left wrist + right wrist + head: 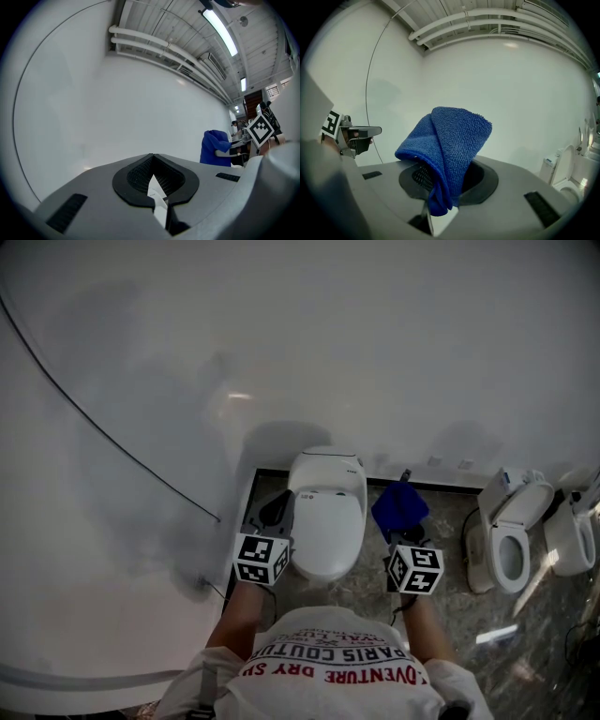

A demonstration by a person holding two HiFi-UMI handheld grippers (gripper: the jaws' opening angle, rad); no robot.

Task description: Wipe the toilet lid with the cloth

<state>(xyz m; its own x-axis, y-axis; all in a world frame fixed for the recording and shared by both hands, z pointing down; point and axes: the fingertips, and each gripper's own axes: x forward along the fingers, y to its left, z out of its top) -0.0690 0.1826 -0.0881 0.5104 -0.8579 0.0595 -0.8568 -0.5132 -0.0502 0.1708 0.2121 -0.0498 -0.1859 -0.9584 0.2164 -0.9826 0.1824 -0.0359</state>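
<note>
A white toilet with its lid [326, 518] down stands against the wall straight ahead of me. My left gripper [274, 511] is at the lid's left side, shut with nothing in it; in the left gripper view it [152, 157] points up at the bare wall. On the lid's right, my right gripper [404, 524] is shut on a folded blue cloth [399, 506], held clear of the toilet. The cloth [446, 143] stands up out of that gripper's [448, 174] jaws and droops over them. The cloth [215, 147] also shows in the left gripper view.
A second white toilet [512, 541] with its lid up stands to the right, with another fixture [573, 542] beyond it. The white wall [281, 352] rises just behind the toilet, and a thin black cable [112, 442] runs across it. The floor [452, 514] is grey stone.
</note>
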